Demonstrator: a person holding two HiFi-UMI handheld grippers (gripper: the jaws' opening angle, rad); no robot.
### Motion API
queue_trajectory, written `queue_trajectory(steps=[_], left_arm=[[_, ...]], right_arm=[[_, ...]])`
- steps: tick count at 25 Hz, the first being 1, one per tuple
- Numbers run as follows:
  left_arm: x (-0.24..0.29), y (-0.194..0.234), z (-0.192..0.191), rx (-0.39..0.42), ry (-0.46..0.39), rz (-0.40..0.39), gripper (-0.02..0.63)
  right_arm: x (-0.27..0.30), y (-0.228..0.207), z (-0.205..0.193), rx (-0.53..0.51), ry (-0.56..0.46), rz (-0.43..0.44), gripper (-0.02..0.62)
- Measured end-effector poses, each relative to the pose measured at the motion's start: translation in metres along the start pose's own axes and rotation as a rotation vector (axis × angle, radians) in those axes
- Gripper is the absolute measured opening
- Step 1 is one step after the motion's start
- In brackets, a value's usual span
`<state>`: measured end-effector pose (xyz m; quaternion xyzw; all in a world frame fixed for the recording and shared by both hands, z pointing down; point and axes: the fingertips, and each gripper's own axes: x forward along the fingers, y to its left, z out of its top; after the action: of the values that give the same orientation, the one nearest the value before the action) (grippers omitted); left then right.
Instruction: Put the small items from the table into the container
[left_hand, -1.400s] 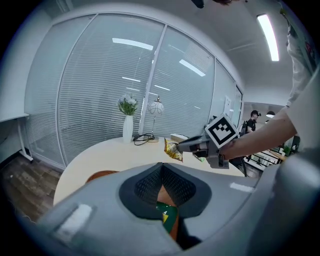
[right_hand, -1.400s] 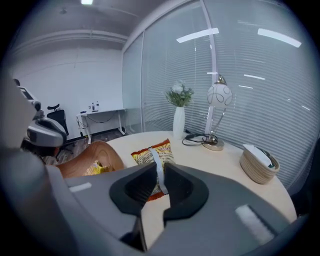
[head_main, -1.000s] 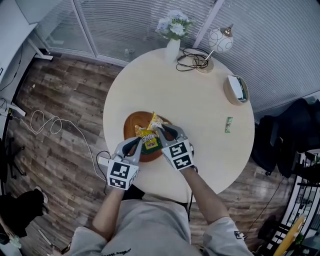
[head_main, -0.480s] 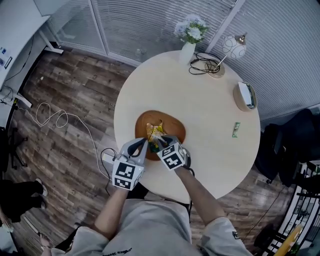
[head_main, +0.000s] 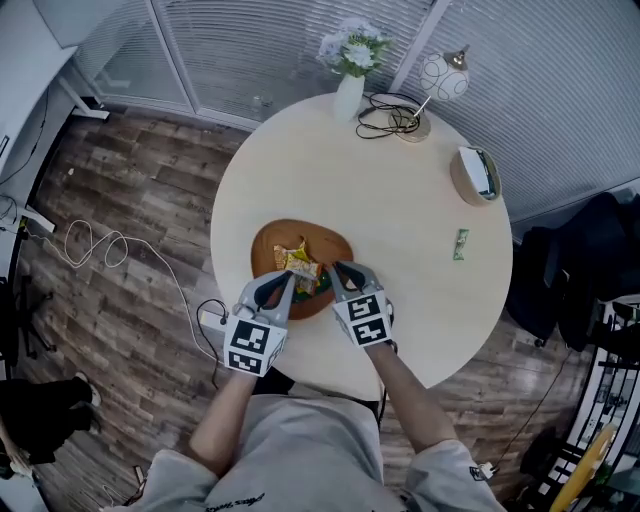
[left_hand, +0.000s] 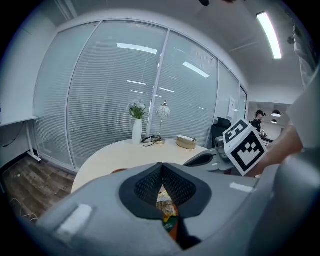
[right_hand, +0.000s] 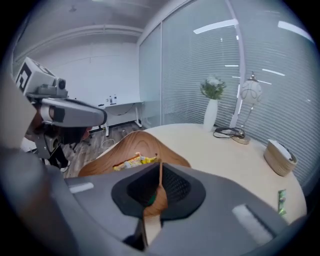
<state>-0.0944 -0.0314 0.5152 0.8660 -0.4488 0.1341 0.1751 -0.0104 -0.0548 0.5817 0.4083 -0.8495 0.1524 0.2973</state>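
Closing empty, right tool (head_main: 337, 268) hangs beside snack packets (head_main: 300, 262) in tray (head_main: 265, 245); left tool (head_main: 288, 280) seems shut.

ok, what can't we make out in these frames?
- Print on the small green packet on the round beige table: too small in the head view, warped at the right gripper view's edge.
- How many yellow snack packets lie in the brown wooden bowl: they overlap, head view.
- Whether the left gripper touches a snack packet: its own grey body blocks the left gripper view.
- Contents of the round tan holder: too small.
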Motion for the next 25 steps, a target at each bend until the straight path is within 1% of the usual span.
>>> queue_trajectory(steps=[1,5,10,12,15,18,20,23,25], left_arm=[[0.005,-0.006,0.001,0.006,0.003,-0.014,-0.006],[0.025,-0.032,0.003,0.026,0.018,-0.079,-0.006],[0.045,-0.065,0.005,0.05,0.032,-0.144,-0.006],[0.051,-0.077,0.005,0.055,0.033,-0.168,-0.008],[0.061,-0.094,0.005,0.078,0.052,-0.202,-0.009],[0.071,-0.114,0.007,0.094,0.044,-0.236,-0.009],[0.074,-0.123,0.009,0.099,0.033,-0.251,-0.006],[0.078,-0.13,0.007,0.118,0.057,-0.256,-0.005],[0.079,-0.134,0.004,0.118,0.069,-0.257,-0.005]], right_arm=[[-0.008,-0.013,-0.002,0.016,-0.019,-0.03,0.004],[-0.044,-0.067,-0.021,0.089,-0.08,-0.151,0.002],[-0.087,-0.121,-0.066,0.253,-0.075,-0.27,0.003],[-0.101,-0.136,-0.083,0.317,-0.071,-0.307,0.003],[-0.117,-0.159,-0.104,0.385,-0.072,-0.352,0.002],[-0.132,-0.187,-0.119,0.405,-0.071,-0.403,0.003],[-0.141,-0.208,-0.129,0.4,-0.066,-0.456,0.003],[-0.148,-0.247,-0.143,0.397,-0.048,-0.544,0.003],[-0.146,-0.272,-0.154,0.394,-0.011,-0.569,0.016]])
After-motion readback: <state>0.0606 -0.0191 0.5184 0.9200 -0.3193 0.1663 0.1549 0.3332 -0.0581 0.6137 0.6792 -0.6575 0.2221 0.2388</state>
